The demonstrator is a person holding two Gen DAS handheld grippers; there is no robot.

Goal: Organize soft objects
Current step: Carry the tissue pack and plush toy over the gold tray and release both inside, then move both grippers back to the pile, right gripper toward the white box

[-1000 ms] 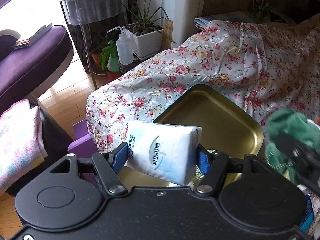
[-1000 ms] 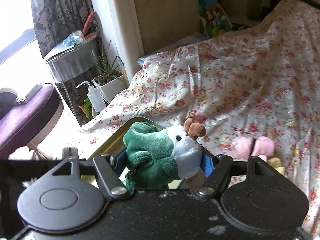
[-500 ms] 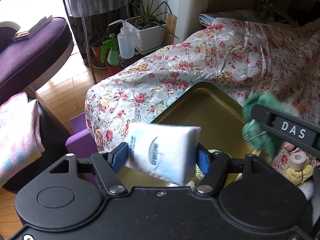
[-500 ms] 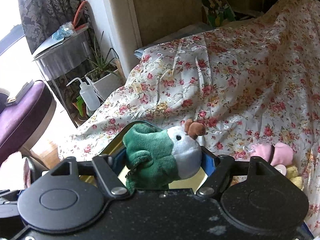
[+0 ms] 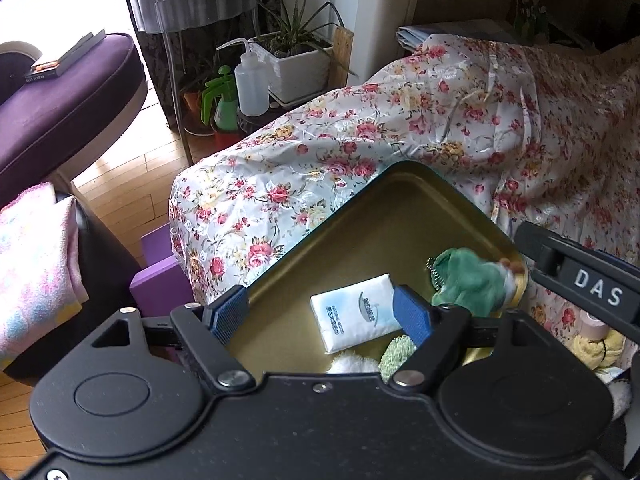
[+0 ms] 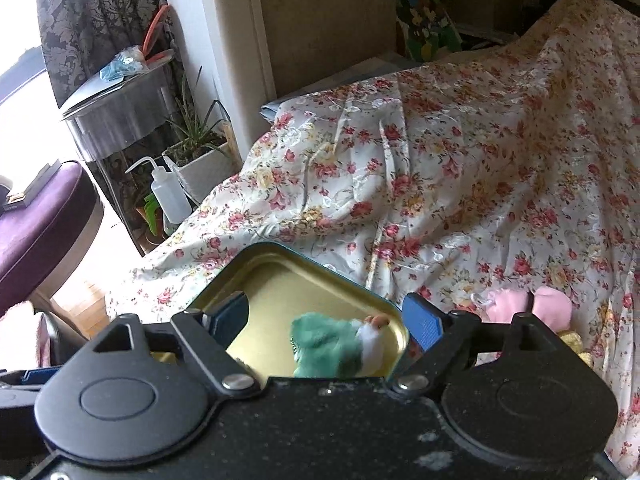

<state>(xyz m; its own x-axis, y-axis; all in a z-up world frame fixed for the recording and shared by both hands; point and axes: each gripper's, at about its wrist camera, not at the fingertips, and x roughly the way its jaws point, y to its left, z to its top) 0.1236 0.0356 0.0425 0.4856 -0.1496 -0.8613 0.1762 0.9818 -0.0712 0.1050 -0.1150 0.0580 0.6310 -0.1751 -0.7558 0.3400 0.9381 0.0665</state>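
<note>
A gold metal tray point(image 5: 384, 216) point(image 6: 280, 272) lies on the floral bedspread. A white tissue pack point(image 5: 354, 312) lies flat inside it. My left gripper point(image 5: 320, 312) is open and empty above the pack. A green and white plush toy point(image 5: 468, 276) point(image 6: 340, 348), blurred, is in the tray's right side. My right gripper point(image 6: 326, 318) is open and empty above the toy. A white fluffy thing point(image 5: 352, 362) and a pale green knitted thing point(image 5: 396, 354) lie at the tray's near edge.
A pink plush point(image 6: 532, 306) and a yellow soft item point(image 5: 596, 348) lie on the bedspread point(image 6: 460, 184) right of the tray. A tape roll point(image 5: 596, 326) lies there too. Left are a purple chair point(image 5: 60, 96), a wash bottle point(image 5: 250, 88), a potted plant point(image 5: 296, 60), a purple block point(image 5: 158, 280).
Both grippers opened. The tissue pack dropped from the left gripper into the tray. The plush toy dropped from the right gripper into the tray.
</note>
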